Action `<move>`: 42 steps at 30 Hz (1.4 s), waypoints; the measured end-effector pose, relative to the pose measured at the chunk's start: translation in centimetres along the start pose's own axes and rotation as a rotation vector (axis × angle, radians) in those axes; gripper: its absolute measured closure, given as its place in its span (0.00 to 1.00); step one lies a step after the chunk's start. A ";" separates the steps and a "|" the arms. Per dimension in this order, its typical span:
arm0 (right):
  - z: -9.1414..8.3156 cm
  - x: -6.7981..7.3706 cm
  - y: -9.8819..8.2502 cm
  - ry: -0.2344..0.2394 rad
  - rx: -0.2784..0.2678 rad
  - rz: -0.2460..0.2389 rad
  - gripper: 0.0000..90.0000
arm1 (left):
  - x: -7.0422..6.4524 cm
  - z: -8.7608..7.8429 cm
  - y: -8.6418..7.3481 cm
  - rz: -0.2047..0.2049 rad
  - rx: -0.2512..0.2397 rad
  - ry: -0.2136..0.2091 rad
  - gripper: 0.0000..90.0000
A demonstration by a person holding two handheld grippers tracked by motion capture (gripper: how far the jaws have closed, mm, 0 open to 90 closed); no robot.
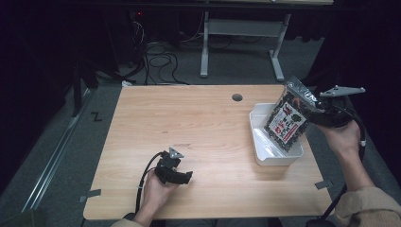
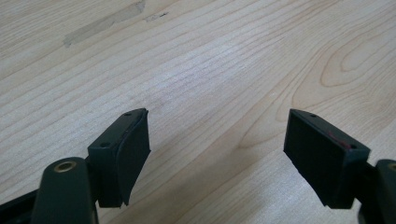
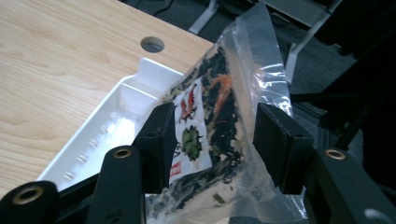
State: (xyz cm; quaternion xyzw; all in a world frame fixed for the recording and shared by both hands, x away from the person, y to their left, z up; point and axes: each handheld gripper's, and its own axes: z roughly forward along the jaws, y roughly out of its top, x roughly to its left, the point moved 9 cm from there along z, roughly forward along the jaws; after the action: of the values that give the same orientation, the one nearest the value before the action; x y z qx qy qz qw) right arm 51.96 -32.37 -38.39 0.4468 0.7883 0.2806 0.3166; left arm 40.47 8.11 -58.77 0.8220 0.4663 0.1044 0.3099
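While your right gripper (image 3: 210, 140) hangs over the near end of the white tray (image 1: 259, 137), its jaws stand apart on either side of the snack bag (image 1: 287, 119), and I cannot tell whether the pads press on it; the bag leans upright with its foot inside the tray, probably so it can settle there. Your left gripper (image 1: 176, 174) rests well to the tray's left on the table (image 1: 198, 118), jaws apart with nothing between them, likely kept clear.

White tray (image 1: 265, 158) — dark, red-printed clear packet (image 1: 286, 124).
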 end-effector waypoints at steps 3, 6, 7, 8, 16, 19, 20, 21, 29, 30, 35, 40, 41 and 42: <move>-0.3 0.6 0.1 0.022 -0.007 -0.005 0.55 | 0.0 0.0 0.0 0.001 0.000 0.000 0.26; -0.4 1.0 0.2 0.043 -0.019 -0.007 0.56 | 0.0 0.0 0.0 0.000 0.000 -0.001 0.26; -0.6 1.5 0.4 0.059 -0.029 -0.006 0.56 | 0.0 0.0 0.0 0.001 -0.001 -0.002 0.26; -0.6 1.5 0.4 0.059 -0.029 -0.006 0.56 | 0.0 0.0 0.0 0.001 -0.001 -0.002 0.26; -1.6 4.1 0.8 0.177 -0.097 0.025 0.56 | 0.0 -0.1 0.1 0.001 -0.007 -0.004 0.26; -1.8 5.1 0.9 0.211 -0.108 0.020 0.56 | 0.0 -0.1 0.1 0.002 -0.009 -0.005 0.26; -1.9 5.4 0.9 0.220 -0.110 0.012 0.56 | 0.0 -0.2 0.1 0.001 -0.010 -0.003 0.26; -1.9 5.4 0.9 0.220 -0.110 0.012 0.56 | 0.0 -0.2 0.1 0.001 -0.010 -0.003 0.26; -2.5 7.4 1.2 0.278 -0.138 -0.007 0.56 | 0.0 -0.3 0.1 0.000 -0.012 -0.004 0.26; -2.6 7.5 1.3 0.284 -0.144 -0.013 0.56 | 0.0 -0.3 0.1 0.000 -0.014 -0.005 0.26; -3.0 8.3 1.3 0.313 -0.158 -0.008 0.56 | 0.0 -0.2 0.1 -0.003 -0.013 -0.004 0.25; -3.2 9.0 1.3 0.333 -0.169 -0.014 0.56 | 0.0 -0.3 0.1 -0.002 -0.014 -0.004 0.25; -3.2 9.2 1.2 0.336 -0.168 -0.019 0.56 | 0.0 -0.3 0.1 -0.002 -0.015 -0.004 0.25; -3.3 9.4 1.2 0.341 -0.167 -0.019 0.56 | 0.0 -0.3 0.2 -0.003 -0.015 -0.004 0.25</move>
State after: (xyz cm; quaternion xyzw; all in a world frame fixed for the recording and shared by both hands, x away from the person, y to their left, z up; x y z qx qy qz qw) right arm 46.37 -24.05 -37.76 0.3577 0.8085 0.4137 0.2171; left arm 40.46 8.22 -58.44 0.8191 0.4661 0.1058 0.3173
